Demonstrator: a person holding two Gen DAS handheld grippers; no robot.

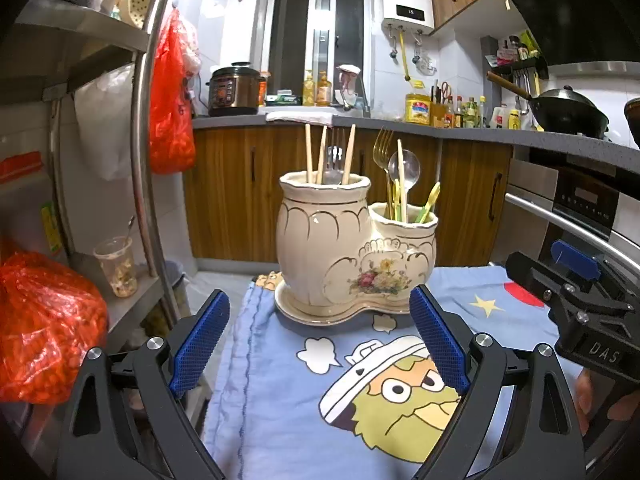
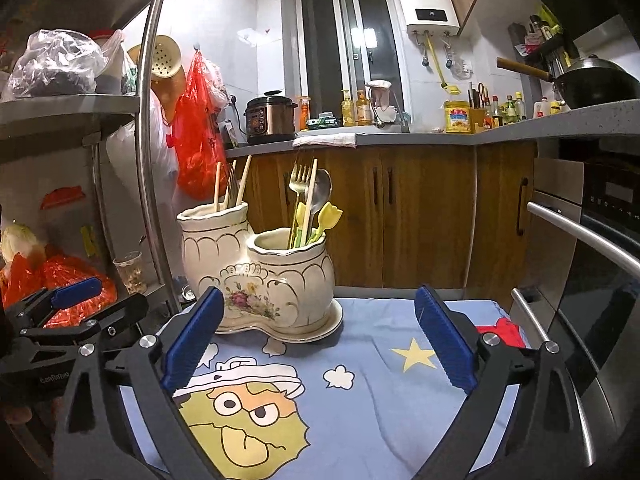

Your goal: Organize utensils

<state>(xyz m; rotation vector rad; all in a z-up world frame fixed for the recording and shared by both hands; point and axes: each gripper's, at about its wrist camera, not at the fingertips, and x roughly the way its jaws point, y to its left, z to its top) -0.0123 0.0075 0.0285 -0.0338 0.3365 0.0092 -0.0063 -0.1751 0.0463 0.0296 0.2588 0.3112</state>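
The double ceramic utensil holder (image 1: 352, 248) stands on its saucer at the far edge of the cloth-covered bench (image 1: 280, 400), centre of the left wrist frame, with chopsticks (image 1: 309, 154) in its taller pot and a gold fork (image 1: 382, 148), a spoon (image 1: 406, 168) and yellow-handled pieces in the lower one. The left claw (image 1: 320, 344) and the right claw (image 2: 320, 344) both gape wide, holding nothing. Reaching in carelessly could knock the top-heavy holder off that far edge, or snag the loose cloth and drag it.
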